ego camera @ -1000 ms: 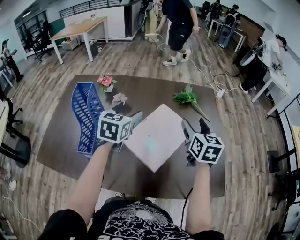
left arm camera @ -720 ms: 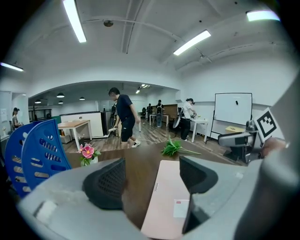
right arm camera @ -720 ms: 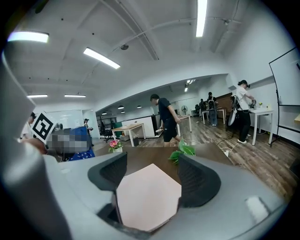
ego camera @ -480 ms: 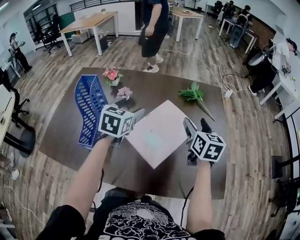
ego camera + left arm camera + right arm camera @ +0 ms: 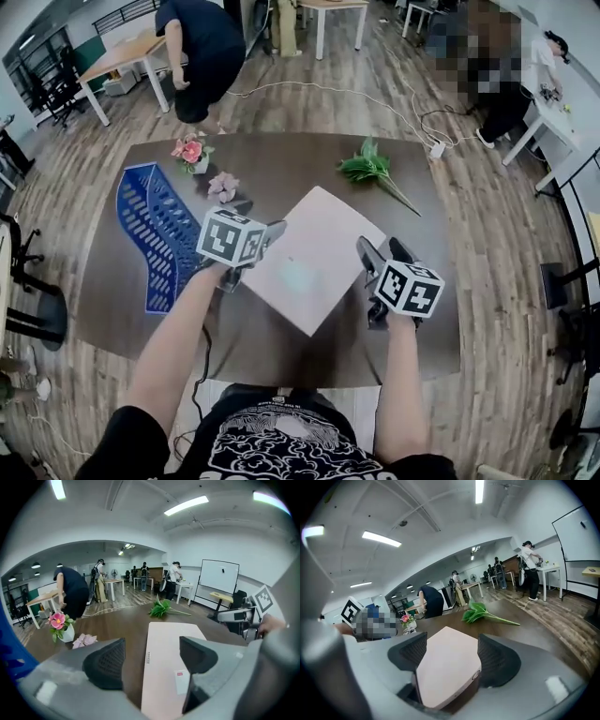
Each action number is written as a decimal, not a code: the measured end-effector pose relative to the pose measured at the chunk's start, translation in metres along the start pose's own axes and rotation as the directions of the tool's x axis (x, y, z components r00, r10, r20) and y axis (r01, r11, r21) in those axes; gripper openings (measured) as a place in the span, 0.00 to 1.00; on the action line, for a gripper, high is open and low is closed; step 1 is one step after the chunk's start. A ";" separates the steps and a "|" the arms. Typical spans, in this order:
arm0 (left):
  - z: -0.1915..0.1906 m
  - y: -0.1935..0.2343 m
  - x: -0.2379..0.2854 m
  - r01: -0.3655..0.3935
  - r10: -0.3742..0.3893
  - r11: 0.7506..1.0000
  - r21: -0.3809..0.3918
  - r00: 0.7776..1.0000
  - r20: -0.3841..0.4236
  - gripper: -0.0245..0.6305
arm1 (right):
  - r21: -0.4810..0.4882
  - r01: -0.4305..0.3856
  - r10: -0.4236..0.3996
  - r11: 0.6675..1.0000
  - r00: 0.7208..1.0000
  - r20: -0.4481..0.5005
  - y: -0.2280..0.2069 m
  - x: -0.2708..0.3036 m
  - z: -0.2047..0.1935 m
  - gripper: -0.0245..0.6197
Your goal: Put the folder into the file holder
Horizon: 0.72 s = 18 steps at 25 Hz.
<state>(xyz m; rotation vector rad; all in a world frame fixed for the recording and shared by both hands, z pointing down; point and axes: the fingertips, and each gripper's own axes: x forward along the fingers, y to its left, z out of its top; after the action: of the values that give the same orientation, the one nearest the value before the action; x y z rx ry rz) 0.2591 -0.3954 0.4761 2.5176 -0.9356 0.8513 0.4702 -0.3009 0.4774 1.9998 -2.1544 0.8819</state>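
we see a wood-plank floor [image 5: 487,244] running all round the dark brown surface [image 5: 281,159], with a white cable [image 5: 319,87] trailing across it on the far side. beyond stand tables with pale wooden tops and white legs [image 5: 124,56], and a black office chair [image 5: 37,309] sits at the left. the walls and ceiling are white, lit by long strip lights [image 5: 186,506]; a whiteboard [image 5: 219,579] stands by one wall.

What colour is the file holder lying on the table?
The file holder is blue with slotted sides, clearest in the head view.
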 end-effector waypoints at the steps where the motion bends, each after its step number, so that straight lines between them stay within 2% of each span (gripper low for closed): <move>1: -0.003 0.000 0.007 0.019 -0.019 1.000 0.000 1.000 -0.014 0.59 | 0.015 0.011 -0.011 1.000 1.000 -0.007 -0.003 0.002 -0.005 0.54; 5: -0.009 0.000 0.033 0.097 -0.096 0.995 0.012 0.993 -0.074 0.61 | 0.111 0.055 -0.051 0.992 0.998 -0.037 -0.012 0.008 -0.030 0.56; 10: -0.024 0.000 0.060 0.190 -0.189 0.982 -0.006 0.972 -0.141 0.62 | 0.196 0.110 -0.095 0.974 0.992 -0.087 -0.019 0.017 -0.060 0.59; 15: -0.042 -0.002 0.081 0.261 -0.272 0.962 -0.081 0.946 -0.176 0.64 | 0.318 0.127 -0.091 0.940 0.988 -0.126 -0.019 0.028 -0.083 0.60; 18: -0.052 -0.002 0.089 0.296 -0.312 0.949 -0.108 0.929 -0.196 0.64 | 0.359 0.145 -0.096 0.922 0.984 -0.150 -0.020 0.035 -0.093 0.62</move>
<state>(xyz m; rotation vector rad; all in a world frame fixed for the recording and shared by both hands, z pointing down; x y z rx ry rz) 0.2926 -0.4120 0.5726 2.3639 -0.4823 0.9385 0.4534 -0.2903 0.5763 2.1307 -1.8816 1.4434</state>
